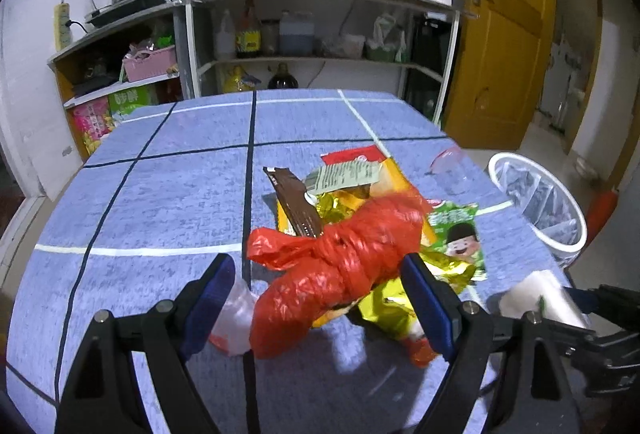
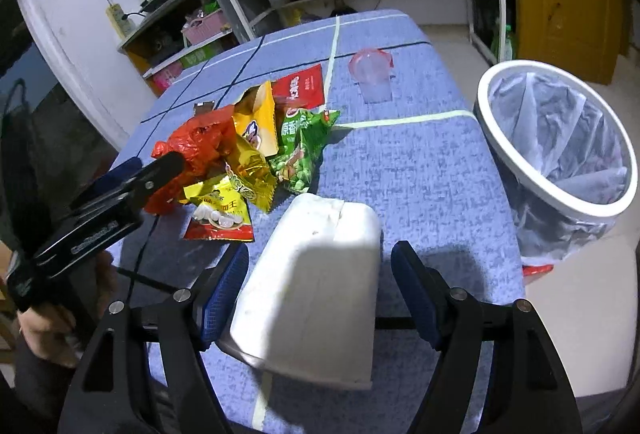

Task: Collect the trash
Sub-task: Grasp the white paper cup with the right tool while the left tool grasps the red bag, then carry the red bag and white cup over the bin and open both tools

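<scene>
A knotted red plastic bag (image 1: 340,266) lies on a heap of snack wrappers: yellow (image 1: 384,298), green (image 1: 460,230), brown (image 1: 296,202) and red (image 1: 352,156). My left gripper (image 1: 320,302) is open with the red bag between its fingers; it also shows in the right wrist view (image 2: 160,170). My right gripper (image 2: 320,290) is open around a white paper cup (image 2: 316,286) lying on its side. The heap shows in the right wrist view with the red bag (image 2: 192,150) and green wrapper (image 2: 304,150). A white bin (image 2: 560,146) with a clear liner stands off the table's right edge.
A clear plastic cup (image 2: 372,74) lies on the blue checked tablecloth (image 1: 160,194) behind the heap. A crumpled clear cup (image 1: 236,314) lies by my left finger. Kitchen shelves (image 1: 304,46) stand behind the table, a yellow door (image 1: 504,34) to the right.
</scene>
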The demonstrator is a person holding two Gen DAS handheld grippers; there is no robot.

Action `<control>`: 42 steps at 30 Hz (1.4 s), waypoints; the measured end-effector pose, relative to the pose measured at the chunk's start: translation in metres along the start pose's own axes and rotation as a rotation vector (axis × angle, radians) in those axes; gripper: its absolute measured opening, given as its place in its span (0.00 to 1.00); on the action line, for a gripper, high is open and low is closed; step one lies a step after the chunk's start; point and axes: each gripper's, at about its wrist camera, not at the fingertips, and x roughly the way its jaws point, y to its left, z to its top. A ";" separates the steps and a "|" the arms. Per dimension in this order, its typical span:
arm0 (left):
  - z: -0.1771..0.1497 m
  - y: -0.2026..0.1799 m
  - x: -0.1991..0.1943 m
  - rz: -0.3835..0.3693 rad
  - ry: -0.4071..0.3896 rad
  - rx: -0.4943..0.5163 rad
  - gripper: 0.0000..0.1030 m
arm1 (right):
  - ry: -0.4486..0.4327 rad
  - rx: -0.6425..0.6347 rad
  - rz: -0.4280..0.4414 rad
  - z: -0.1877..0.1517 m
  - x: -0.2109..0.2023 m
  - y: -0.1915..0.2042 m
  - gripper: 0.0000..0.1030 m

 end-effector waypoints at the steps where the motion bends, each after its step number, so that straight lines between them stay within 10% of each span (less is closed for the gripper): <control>1: 0.000 -0.002 0.001 0.006 -0.002 0.016 0.84 | 0.018 0.009 0.013 0.001 0.002 -0.001 0.71; 12: -0.004 -0.016 0.017 -0.029 0.092 0.098 0.48 | 0.072 0.068 0.111 0.002 0.002 -0.013 0.59; 28: -0.002 -0.010 -0.030 -0.055 -0.028 0.017 0.44 | 0.004 0.050 0.157 0.002 -0.015 -0.021 0.45; 42: 0.029 -0.089 -0.032 -0.205 -0.058 0.105 0.44 | -0.105 0.119 0.134 0.019 -0.047 -0.074 0.45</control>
